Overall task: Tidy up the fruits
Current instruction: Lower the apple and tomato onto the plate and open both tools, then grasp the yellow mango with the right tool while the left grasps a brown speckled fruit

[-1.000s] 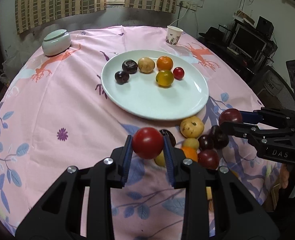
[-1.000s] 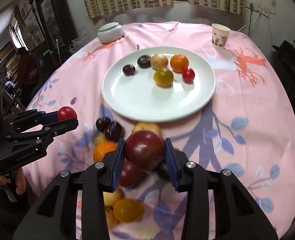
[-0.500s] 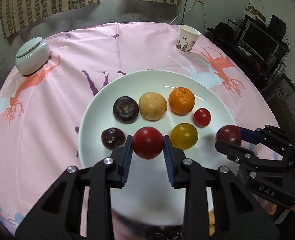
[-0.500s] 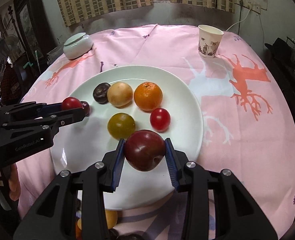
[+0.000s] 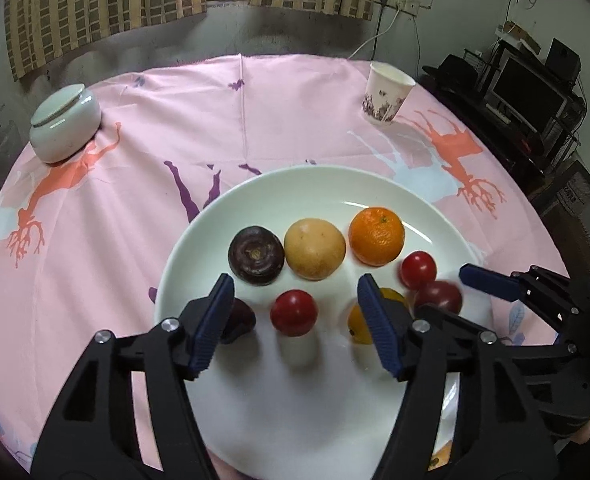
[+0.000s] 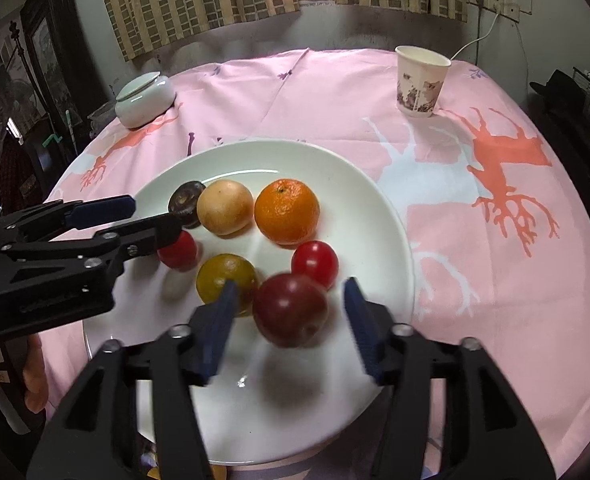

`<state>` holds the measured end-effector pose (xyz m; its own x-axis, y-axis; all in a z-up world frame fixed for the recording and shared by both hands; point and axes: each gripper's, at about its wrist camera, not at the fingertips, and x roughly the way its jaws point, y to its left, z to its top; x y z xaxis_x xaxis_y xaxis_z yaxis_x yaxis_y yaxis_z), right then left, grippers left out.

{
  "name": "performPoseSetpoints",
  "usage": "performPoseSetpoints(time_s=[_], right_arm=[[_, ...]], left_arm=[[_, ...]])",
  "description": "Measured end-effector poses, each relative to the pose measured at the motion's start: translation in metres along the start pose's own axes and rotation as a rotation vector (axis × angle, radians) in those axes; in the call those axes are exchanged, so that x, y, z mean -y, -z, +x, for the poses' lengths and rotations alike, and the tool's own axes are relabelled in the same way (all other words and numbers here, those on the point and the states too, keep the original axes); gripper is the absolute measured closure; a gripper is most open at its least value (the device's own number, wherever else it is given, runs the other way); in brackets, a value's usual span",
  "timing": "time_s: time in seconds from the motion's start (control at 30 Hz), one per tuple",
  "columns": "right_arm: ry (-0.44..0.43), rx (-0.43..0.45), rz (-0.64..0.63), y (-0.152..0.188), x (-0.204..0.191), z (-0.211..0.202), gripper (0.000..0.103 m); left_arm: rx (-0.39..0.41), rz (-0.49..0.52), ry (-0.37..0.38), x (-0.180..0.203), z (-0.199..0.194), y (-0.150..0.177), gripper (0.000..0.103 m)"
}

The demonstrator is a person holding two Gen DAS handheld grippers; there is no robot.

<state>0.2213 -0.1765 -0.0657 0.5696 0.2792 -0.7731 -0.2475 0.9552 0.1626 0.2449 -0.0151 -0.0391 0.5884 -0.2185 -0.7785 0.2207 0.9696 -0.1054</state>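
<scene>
A white plate (image 5: 255, 420) holds a dark fruit (image 5: 256, 255), a tan fruit (image 5: 315, 249), an orange (image 5: 377, 235), a yellow fruit (image 6: 226, 280) and a small red tomato (image 6: 315, 263). My left gripper (image 5: 295, 284) hangs over the plate with its jaws opening. A red tomato (image 5: 294, 312) sits between them, clear of both pads. My right gripper (image 6: 290, 285) is beside it, its jaws opening too. A dark red plum (image 6: 291, 310) lies blurred between its pads and touches neither. A dark plum (image 5: 237, 320) is half hidden behind the left finger.
A paper cup (image 5: 387, 94) stands at the far right of the pink tablecloth (image 5: 255, 120), and a lidded pale jar (image 5: 65, 124) at the far left. More fruit (image 5: 441, 456) peeks out below the plate's near rim. A person's hand (image 6: 35, 380) holds the left gripper.
Both grippers carried their fruit from the pile on the cloth to over the plate. Their jaws have since spread, and the tomato and the plum have come free of the pads.
</scene>
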Motion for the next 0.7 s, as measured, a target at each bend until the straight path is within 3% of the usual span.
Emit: performPoseSetpoints(time_s=[0.07, 0.2, 0.27, 0.33, 0.53, 0.7], right_arm=[[0.012, 0.054, -0.001, -0.001, 0.000, -0.018, 0.026], [0.033, 0.123, -0.015, 0.007, 0.000, -0.064, 0.025], [0.034, 0.142, -0.021, 0.021, -0.001, -0.086, 0.001], [0.050, 0.167, -0.041, 0.046, -0.002, -0.109, 0.001], [0.062, 0.090, -0.048, 0.123, -0.001, -0.123, 0.001], [0.057, 0.024, 0.030, 0.156, -0.001, -0.110, 0.001]], left_arm=[[0.042, -0.009, 0.016, -0.001, -0.025, 0.001, 0.031], [0.136, -0.029, 0.054, 0.001, -0.087, 0.019, 0.017], [0.179, -0.014, 0.045, 0.004, -0.113, 0.038, 0.012], [0.203, 0.000, 0.025, 0.006, -0.130, 0.063, 0.010], [0.174, -0.063, -0.050, -0.009, -0.131, 0.140, 0.010], [0.092, -0.091, -0.027, -0.014, -0.119, 0.181, 0.010]])
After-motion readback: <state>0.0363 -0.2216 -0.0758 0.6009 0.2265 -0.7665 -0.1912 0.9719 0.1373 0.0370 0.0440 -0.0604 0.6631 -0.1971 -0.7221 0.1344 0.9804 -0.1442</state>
